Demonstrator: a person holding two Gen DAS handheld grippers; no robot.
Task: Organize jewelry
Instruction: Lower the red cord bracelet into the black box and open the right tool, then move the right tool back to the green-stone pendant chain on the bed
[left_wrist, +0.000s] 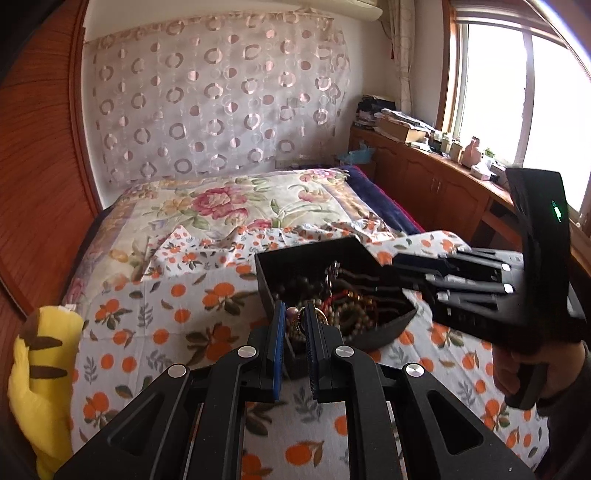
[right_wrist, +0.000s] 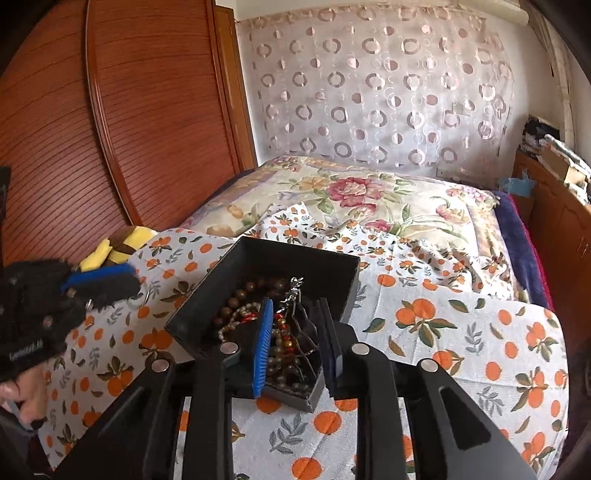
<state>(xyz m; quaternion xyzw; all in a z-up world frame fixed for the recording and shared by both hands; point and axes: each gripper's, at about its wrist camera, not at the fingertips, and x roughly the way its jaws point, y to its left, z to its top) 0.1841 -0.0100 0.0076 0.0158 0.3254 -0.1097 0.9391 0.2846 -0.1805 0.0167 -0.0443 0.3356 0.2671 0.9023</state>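
I see the black box (right_wrist: 295, 266) on the orange-print sheet (right_wrist: 461, 332), heaped with beads (right_wrist: 240, 295), my left gripper (left_wrist: 294, 317) pinching a small ring piece (left_wrist: 291, 315) above it, right gripper (right_wrist: 295, 325) open over the box

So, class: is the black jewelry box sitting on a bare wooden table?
No, the black jewelry box rests on an orange-printed bedsheet spread over the bed.
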